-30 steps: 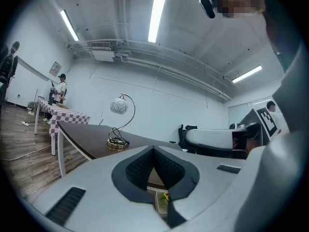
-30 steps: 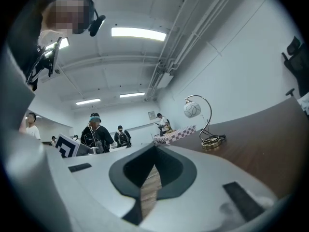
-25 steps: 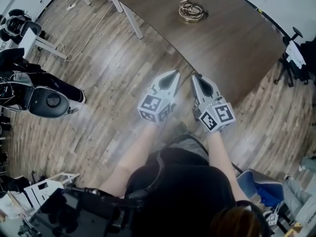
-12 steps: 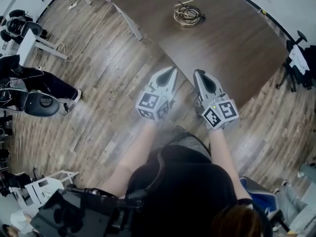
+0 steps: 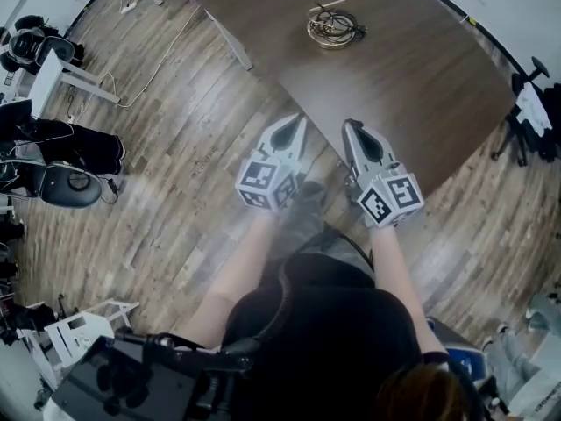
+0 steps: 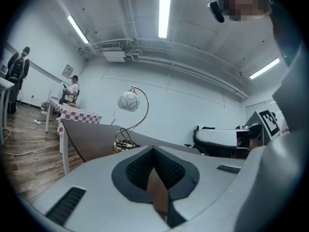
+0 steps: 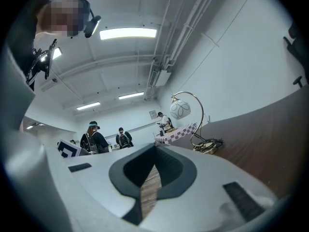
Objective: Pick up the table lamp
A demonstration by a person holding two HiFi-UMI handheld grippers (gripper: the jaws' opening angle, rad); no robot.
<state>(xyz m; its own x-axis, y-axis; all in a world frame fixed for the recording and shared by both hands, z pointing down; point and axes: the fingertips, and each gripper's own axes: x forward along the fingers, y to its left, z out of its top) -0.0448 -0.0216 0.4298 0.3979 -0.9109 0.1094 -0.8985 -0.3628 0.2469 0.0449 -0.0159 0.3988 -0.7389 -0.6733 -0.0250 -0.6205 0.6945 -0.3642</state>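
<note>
Brass-based table lamp (image 5: 332, 25) stands upright near the far edge of the dark wooden table (image 5: 412, 73). It has a white globe shade on a curved stem and a cord coiled at the base. It is untouched.

Left gripper (image 5: 296, 123) and right gripper (image 5: 351, 128): jaws pressed together on both, nothing between them. The tips sit side by side at the table's near edge, well apart from the lamp.

Judgement: task not begun. The reach across the table, jaw opening, grip and lift all remain.

Writing: none legible in any view.
- Marker cube (image 5: 263, 183) carries square black-and-white code patterns, no readable text.
- Wall notice (image 6: 67, 71) is too small to read.
- No brand visible on the lamp.
</note>
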